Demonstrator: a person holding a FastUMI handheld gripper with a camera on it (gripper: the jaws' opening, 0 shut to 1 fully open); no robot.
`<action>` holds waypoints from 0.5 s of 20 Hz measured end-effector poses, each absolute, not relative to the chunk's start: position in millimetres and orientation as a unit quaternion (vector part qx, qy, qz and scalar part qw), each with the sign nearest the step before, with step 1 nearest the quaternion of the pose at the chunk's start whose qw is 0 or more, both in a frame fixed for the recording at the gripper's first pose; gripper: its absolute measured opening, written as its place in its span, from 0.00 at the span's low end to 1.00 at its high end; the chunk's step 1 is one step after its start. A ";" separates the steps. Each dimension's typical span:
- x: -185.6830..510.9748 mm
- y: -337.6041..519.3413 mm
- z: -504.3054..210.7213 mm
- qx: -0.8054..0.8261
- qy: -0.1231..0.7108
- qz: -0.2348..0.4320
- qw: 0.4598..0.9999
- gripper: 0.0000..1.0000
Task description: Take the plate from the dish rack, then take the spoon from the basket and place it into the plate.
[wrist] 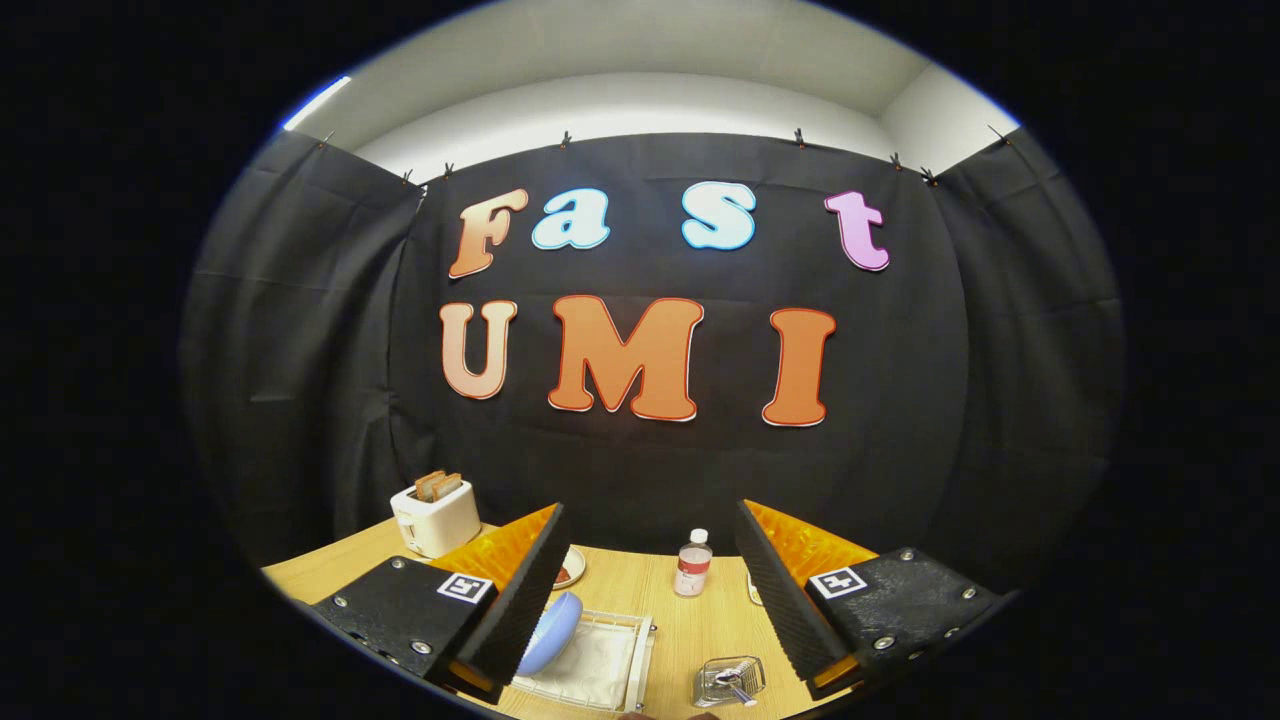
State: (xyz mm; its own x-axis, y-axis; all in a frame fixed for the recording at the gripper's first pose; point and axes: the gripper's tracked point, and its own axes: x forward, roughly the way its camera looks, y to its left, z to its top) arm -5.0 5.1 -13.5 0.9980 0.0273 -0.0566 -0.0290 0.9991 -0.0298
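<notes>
Gripper: the gripper (645, 590) is held above a wooden table (690, 630), its two fingers spread wide apart with nothing between them — released, grasping no object.
Left finger: its ridged inner pad (520, 600) stands in front of the plate's left portion, and its tip partly covers a small dish.
Right finger: it (790, 600) rises to the right of the bottle; a small pale object at its inner side is mostly hidden and cannot be identified.
Plate: a pale blue plate (552, 630) stands tilted on edge at the left end of the dish rack, just beside the left finger.
Dish rack: a white wire-framed rack (600, 665) with a white mat lies flat on the table, ahead of and below the fingers, between them but nearer the left one.
Basket: a small clear basket (728, 680) sits to the right of the dish rack, apart from it.
Spoon: a metallic spoon (735, 683) rests inside the basket — its exact lie is hard to make out.
Bottle: a small clear bottle (692, 563) with a white cap and a red label stands upright beyond the fingers, near the table's far edge.
Toaster: a white toaster (435, 515) with two slices of bread standing up in its slots sits at the far left of the table.
Small dish: a shallow dish (570, 568) with a reddish rim lies between the toaster and the bottle.
</notes>
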 end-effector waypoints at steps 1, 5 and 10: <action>-3.5 5.8 -17.9 -0.013 0.036 0.017 0.999 0.99; 0.4 14.1 -32.2 0.025 0.074 0.032 0.996 0.99; 10.0 33.2 -59.1 0.062 0.134 0.060 0.987 0.99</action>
